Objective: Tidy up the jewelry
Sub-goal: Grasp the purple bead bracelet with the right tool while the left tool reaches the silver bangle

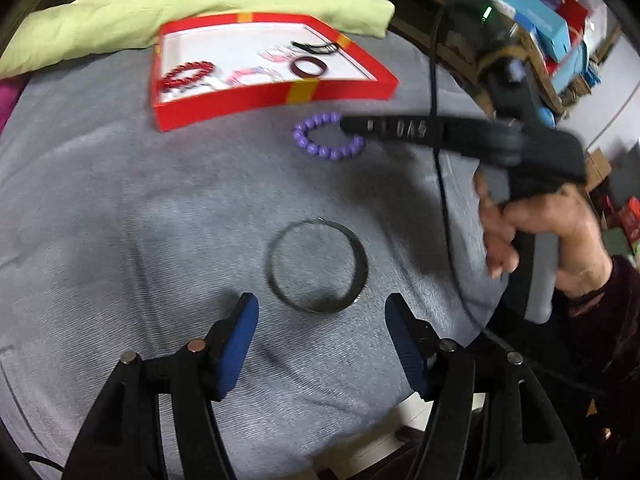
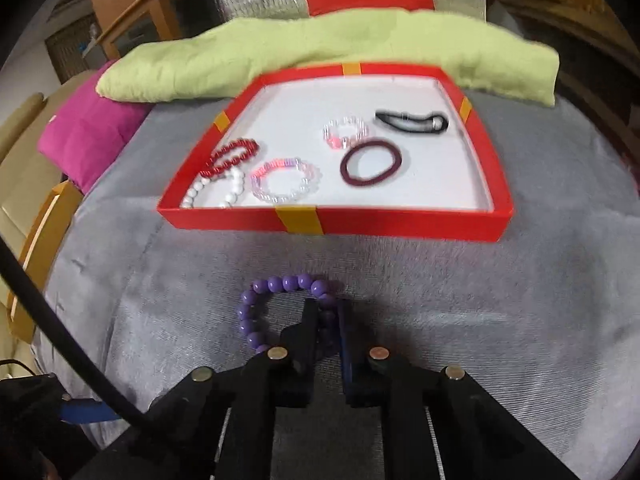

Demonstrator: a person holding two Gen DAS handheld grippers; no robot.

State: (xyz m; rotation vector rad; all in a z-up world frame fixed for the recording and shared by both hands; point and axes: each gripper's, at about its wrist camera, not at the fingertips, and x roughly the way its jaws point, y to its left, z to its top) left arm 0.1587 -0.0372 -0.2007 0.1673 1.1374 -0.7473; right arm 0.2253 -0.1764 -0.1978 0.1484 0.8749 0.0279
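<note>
Between right tool (image 2: pixel 325 312) fingers: purple bracelet (image 2: pixel 276 285).

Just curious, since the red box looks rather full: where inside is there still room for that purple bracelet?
The red box is bare along its far wall and in its near right corner, beside the dark hair band. Its left side is crowded with bead bracelets.

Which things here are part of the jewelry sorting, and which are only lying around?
Job: purple bracelet in the right claw, metal bangle, red box with bracelets and hair ties, left claw.
Lying about: green cushion, pink cushion, grey cloth.
</note>
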